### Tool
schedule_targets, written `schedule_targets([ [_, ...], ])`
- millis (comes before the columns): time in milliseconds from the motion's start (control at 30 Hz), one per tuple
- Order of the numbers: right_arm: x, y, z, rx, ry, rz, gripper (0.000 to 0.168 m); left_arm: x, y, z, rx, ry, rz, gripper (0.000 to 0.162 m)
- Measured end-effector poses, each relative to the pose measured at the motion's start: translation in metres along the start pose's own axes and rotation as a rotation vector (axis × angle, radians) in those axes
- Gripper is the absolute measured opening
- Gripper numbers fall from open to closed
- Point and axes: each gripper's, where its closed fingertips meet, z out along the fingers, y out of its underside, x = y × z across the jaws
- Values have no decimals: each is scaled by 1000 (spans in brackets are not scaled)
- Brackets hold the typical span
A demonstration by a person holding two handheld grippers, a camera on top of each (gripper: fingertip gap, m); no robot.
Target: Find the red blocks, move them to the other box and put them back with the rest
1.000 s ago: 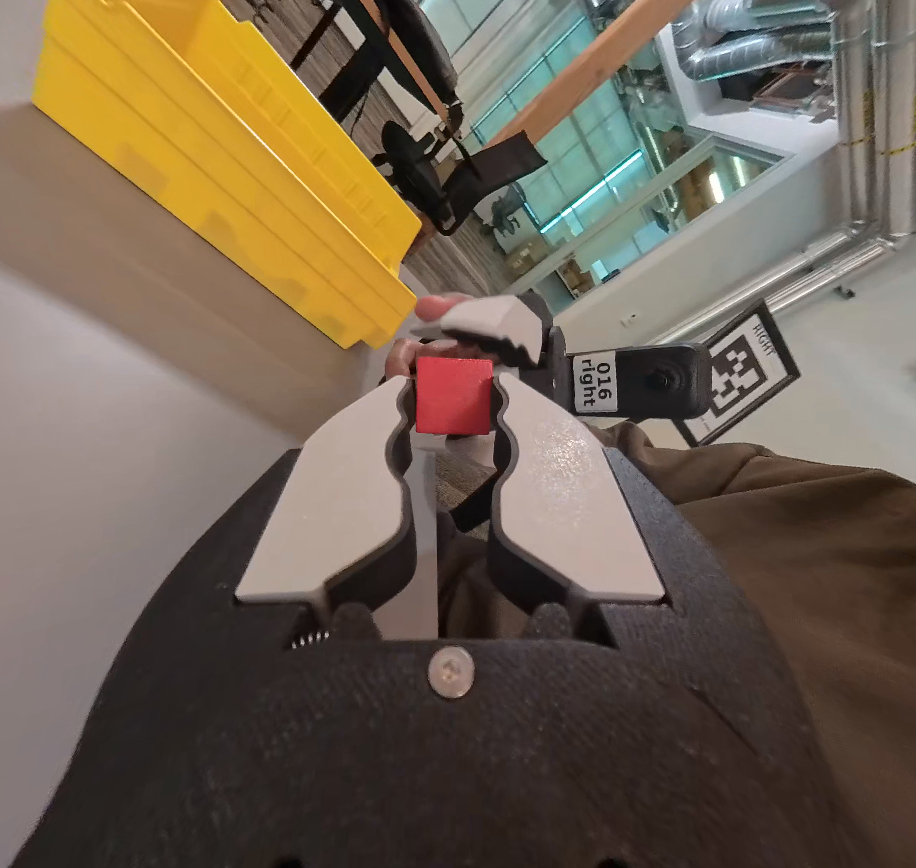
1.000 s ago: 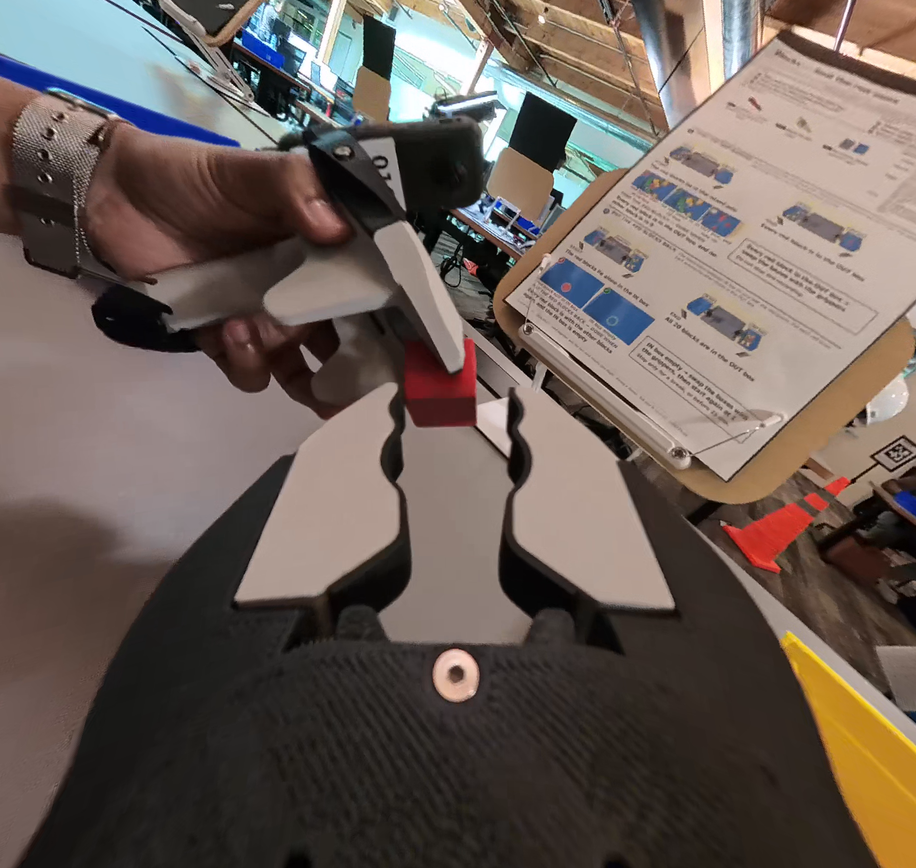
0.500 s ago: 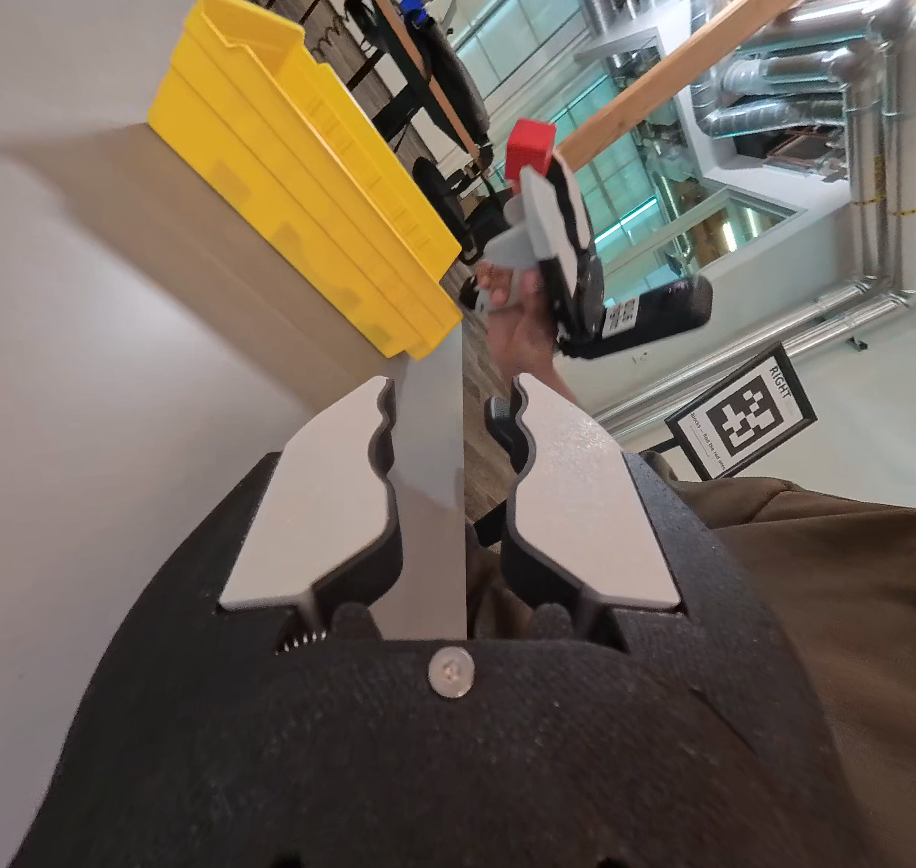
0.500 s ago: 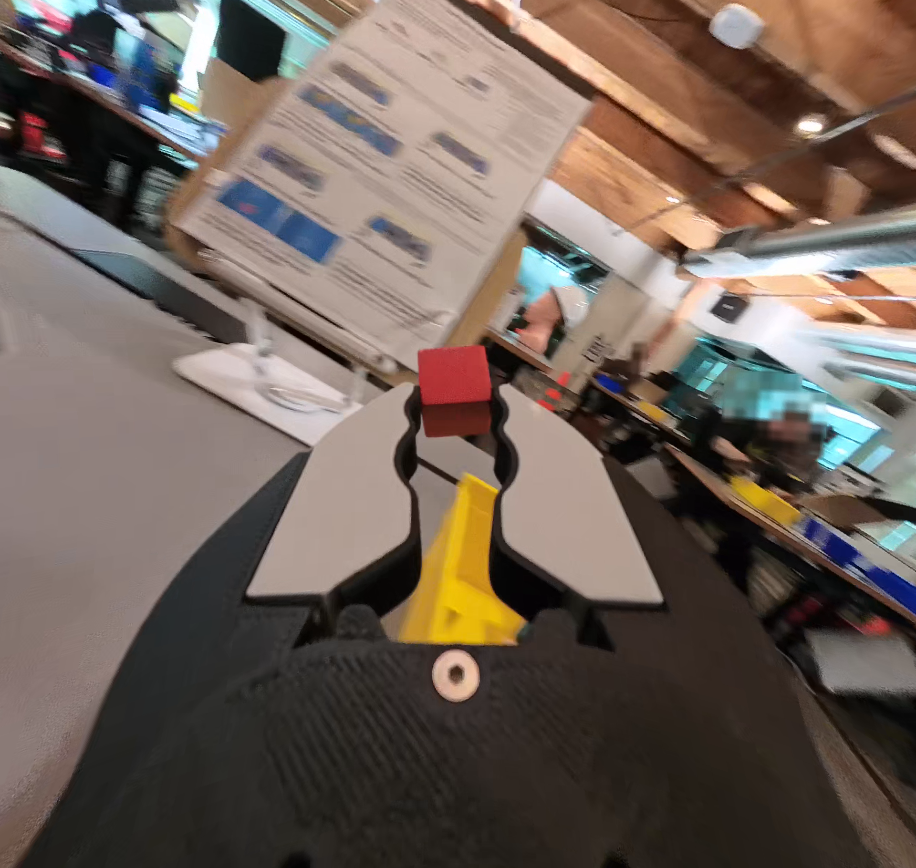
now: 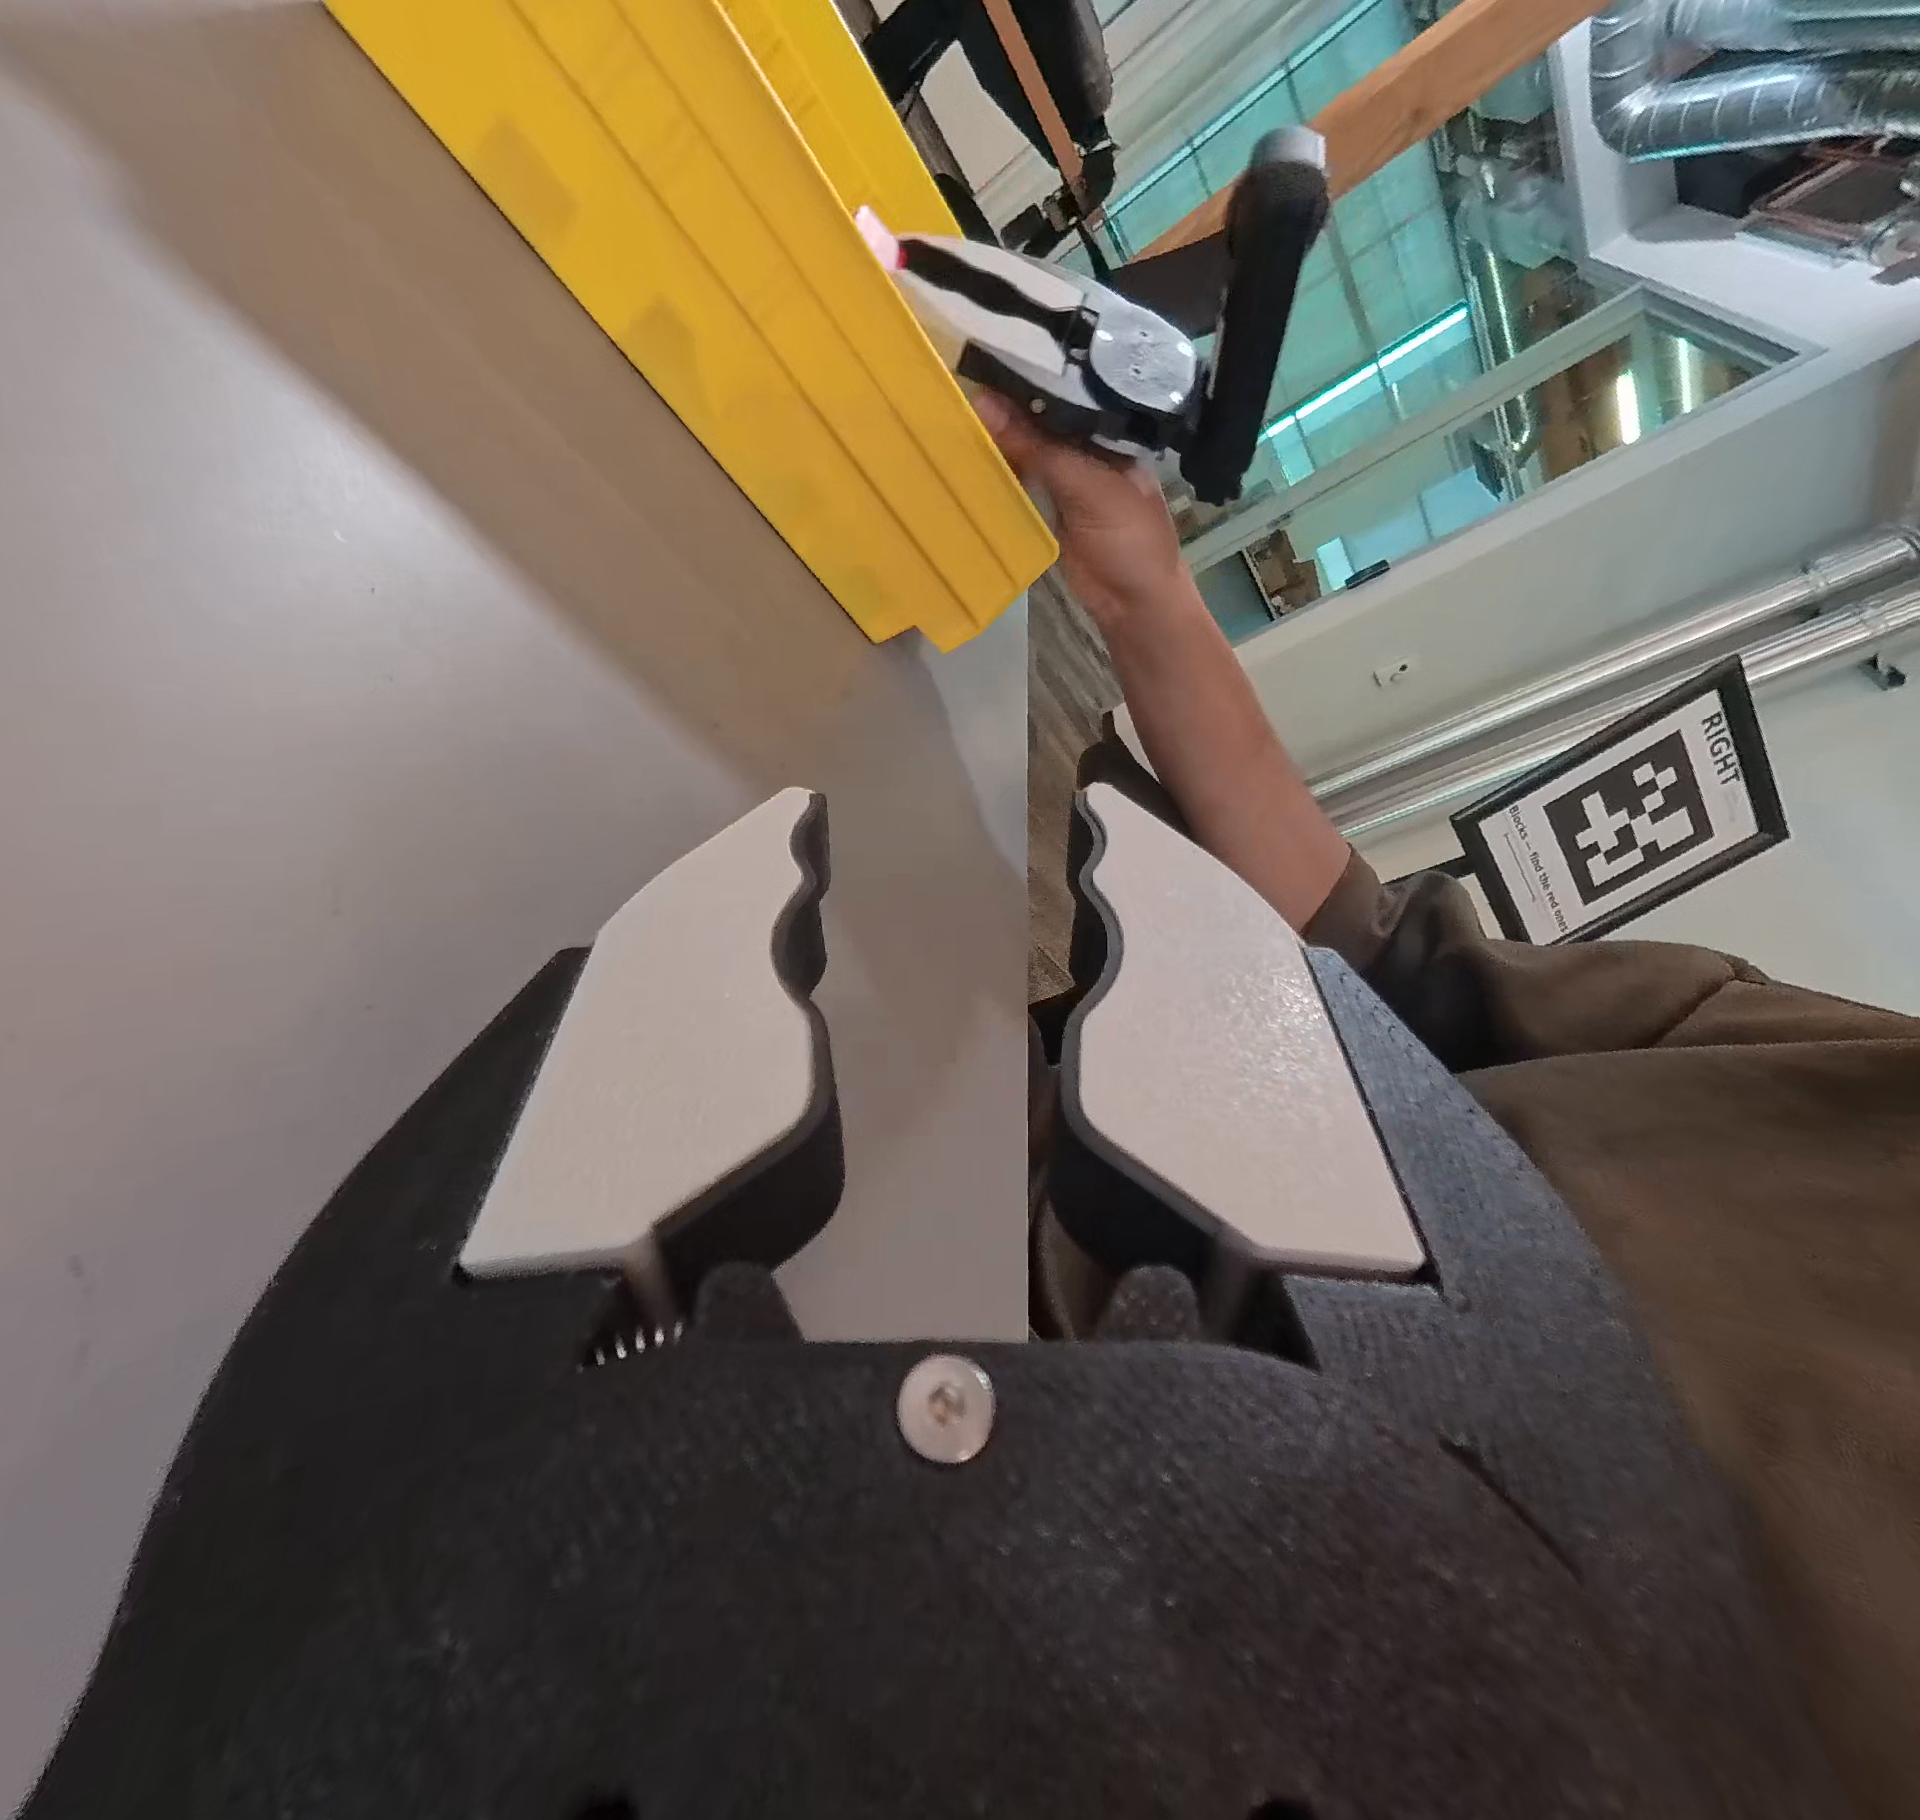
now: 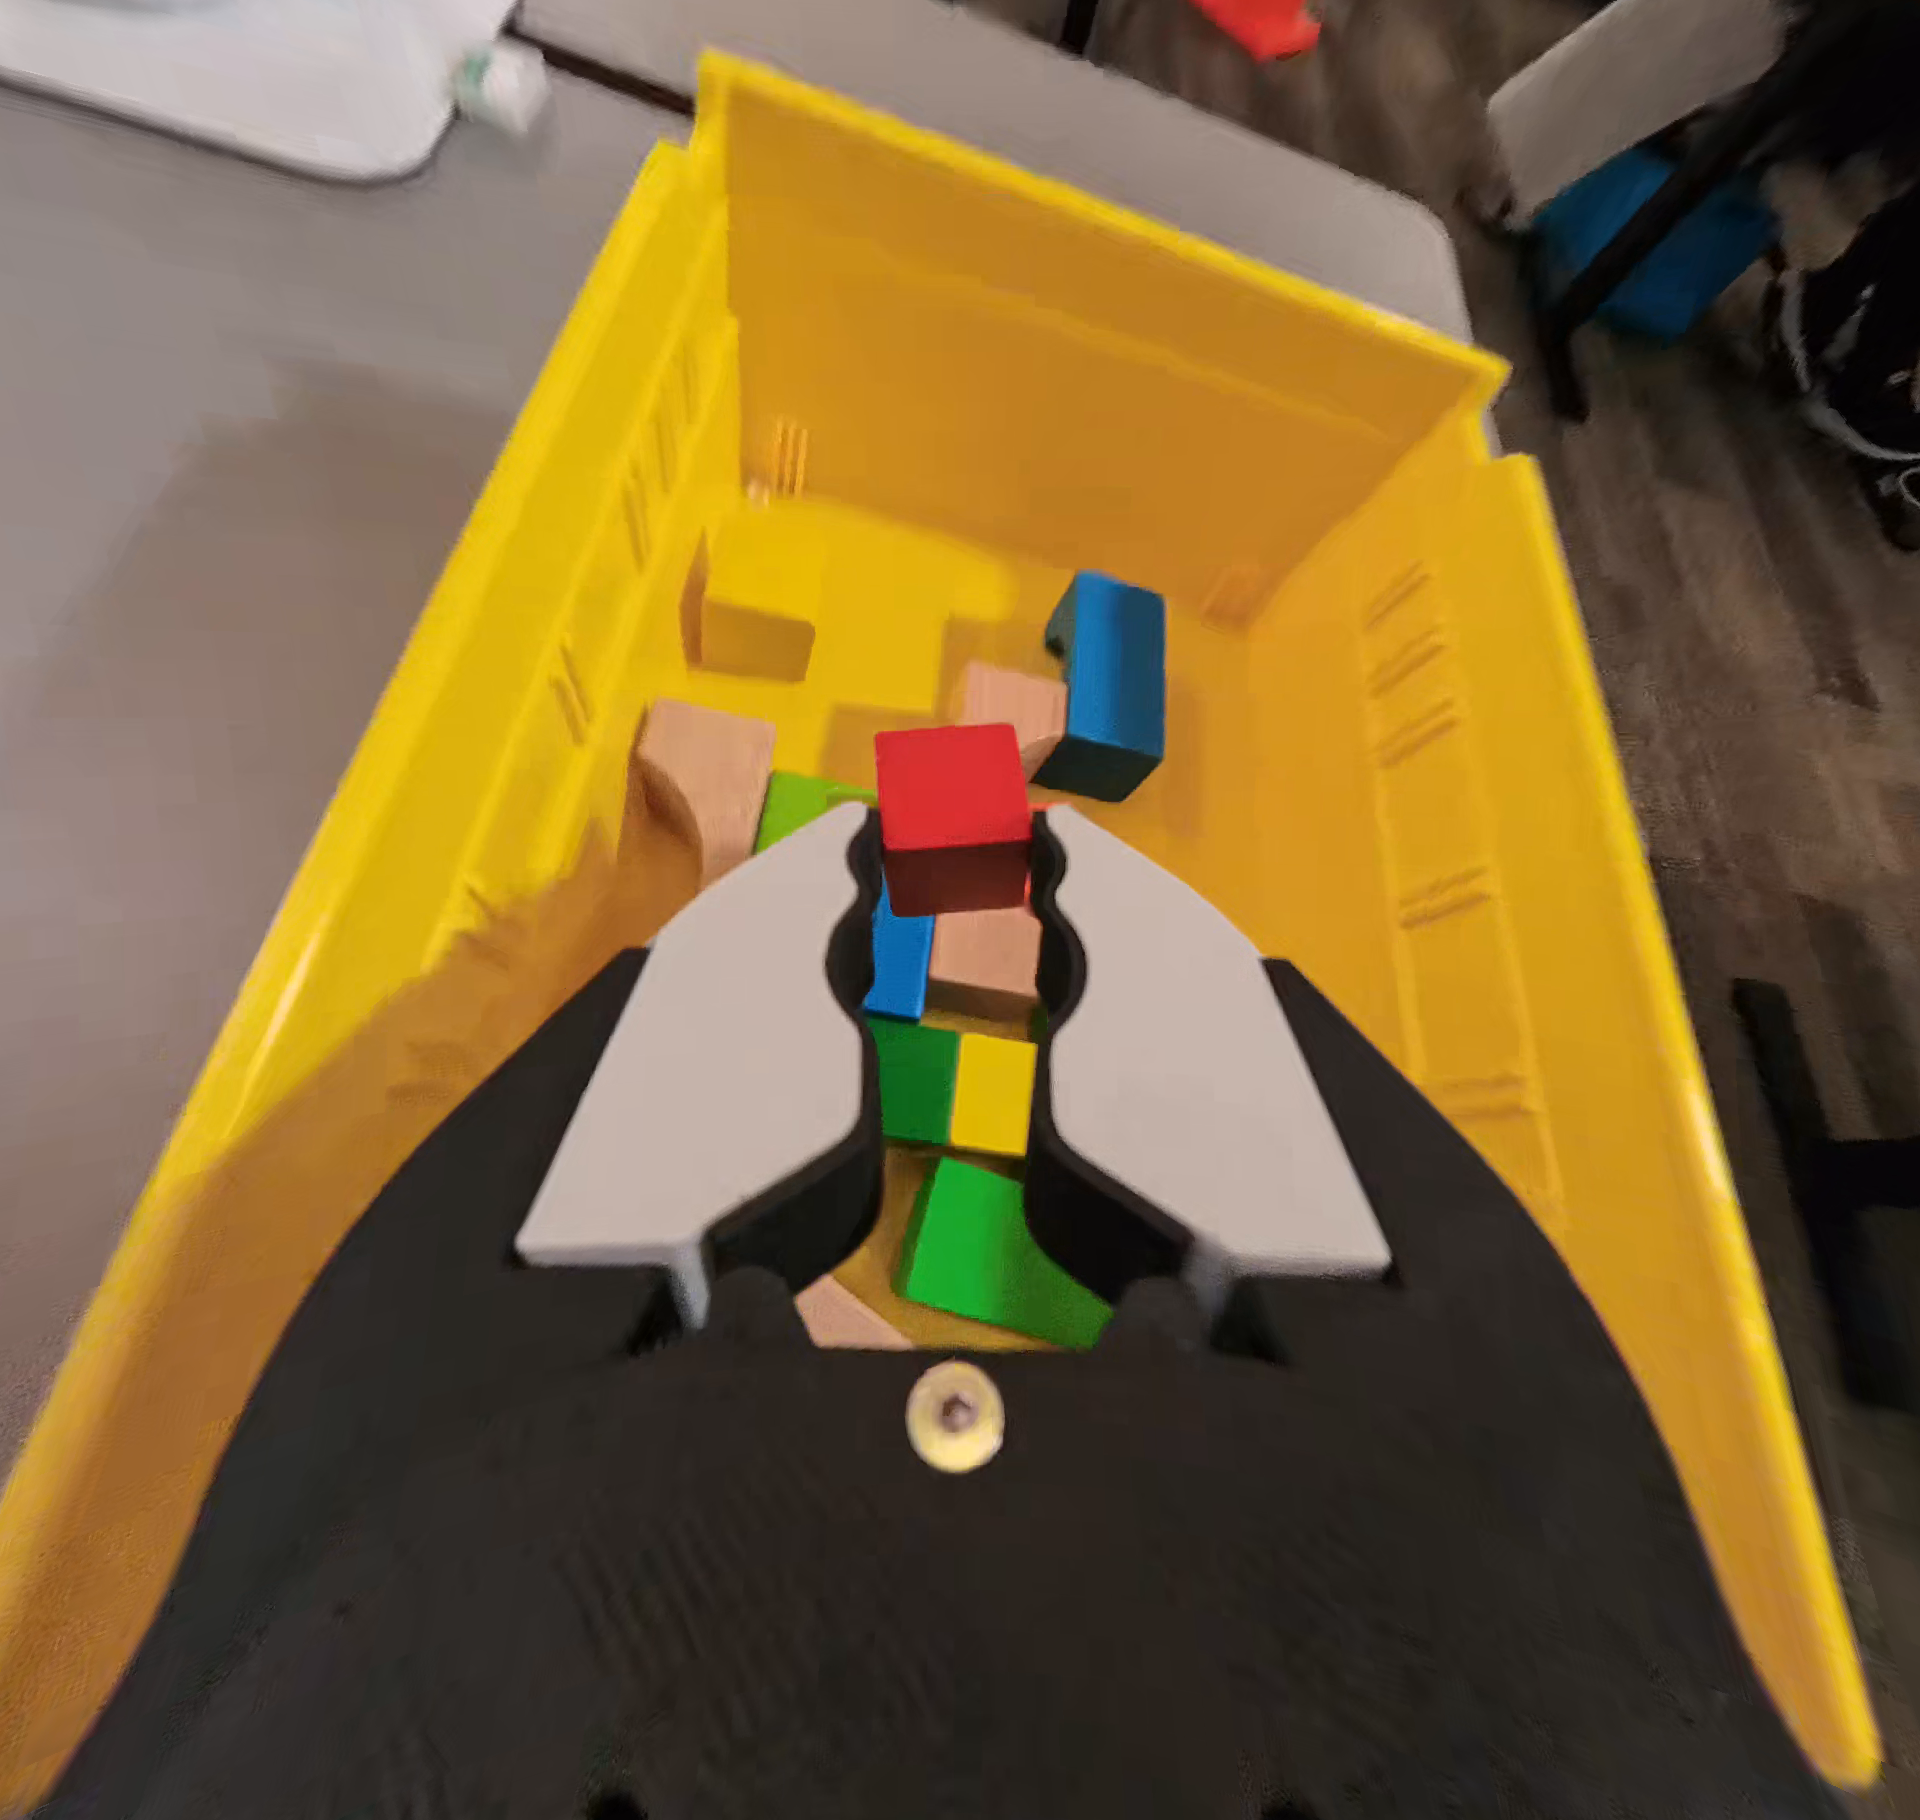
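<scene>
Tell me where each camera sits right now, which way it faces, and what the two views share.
Left wrist view: sits on the left gripper, tilted sideways over the grey table, looking past its open, empty fingers at the outside of the yellow box; a bare forearm and brown sleeve show.
Right wrist view: sits on the right gripper, facing down into the yellow box; its fingers pinch a red block above mixed blocks.
Shared: the yellow box, the table, and the right gripper, seen farther off over the box.

One yellow box (image 6: 1049, 336) holds one red block (image 6: 951, 783), two blue, three green, four plain wooden.
</scene>
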Motion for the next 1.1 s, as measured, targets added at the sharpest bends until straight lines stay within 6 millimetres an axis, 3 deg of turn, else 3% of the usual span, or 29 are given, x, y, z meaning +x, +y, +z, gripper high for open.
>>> schedule_targets([
  [200,-9,-6,7,-6,-53,-47,29,-5,4,-4,-4,-30,4,45],
  [267,-2,-9,8,11,-21,-37,54,-6,4,-6,7,-34,-5,45],
  [333,9,-18,4,70,23,-8,56,-5,3,-10,21,-34,-10,45],
  [533,46,-58,-35,320,140,109,43,-8,-1,-24,62,-72,1,45],
  [633,43,-87,-64,466,135,117,39,-11,-4,-28,80,-81,-9,45],
  [767,-15,-140,-104,640,-91,101,39,-23,2,-27,45,-139,17,45],
  [867,-88,-165,-129,730,-292,86,37,-36,8,-27,7,-238,95,43],
  [933,-152,-158,-135,718,-468,59,35,-38,5,-28,16,-279,149,41],
  [1000,-211,-141,-131,672,-612,31,18,-35,-4,-32,61,-287,180,36],
  [1100,-282,-107,-114,518,-792,-57,8,-29,-24,-46,177,-307,205,24],
])
